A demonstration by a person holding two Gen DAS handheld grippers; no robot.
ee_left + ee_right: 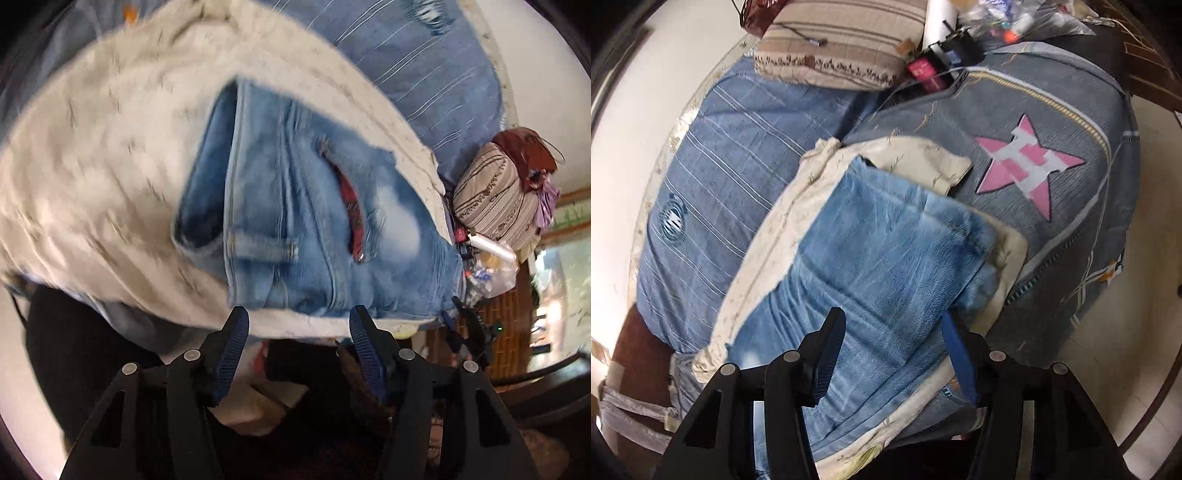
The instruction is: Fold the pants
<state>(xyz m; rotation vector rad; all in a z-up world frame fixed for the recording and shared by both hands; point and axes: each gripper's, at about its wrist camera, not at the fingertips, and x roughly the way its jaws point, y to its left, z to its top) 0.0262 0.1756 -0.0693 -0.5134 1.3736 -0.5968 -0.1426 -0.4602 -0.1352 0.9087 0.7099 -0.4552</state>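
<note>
Both the left gripper [297, 325] and right gripper [892, 328] hover with fingers spread and empty at the near edge of the folded jeans [882, 258], which lie on a cream blanket [103, 155], with a striped pillow [842, 48] and a plastic bag of small items [495, 271] beyond the jeans.

Jeans [886, 251] on cream-covered bed [798, 206]

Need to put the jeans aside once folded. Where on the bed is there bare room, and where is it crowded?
Free: the blue striped cover between the cream blanket and the wall, and the grey cover around the pink star. Crowded: the head of the bed, where the striped pillow, small bottles and a plastic bag sit. The jeans cover most of the blanket.
</note>
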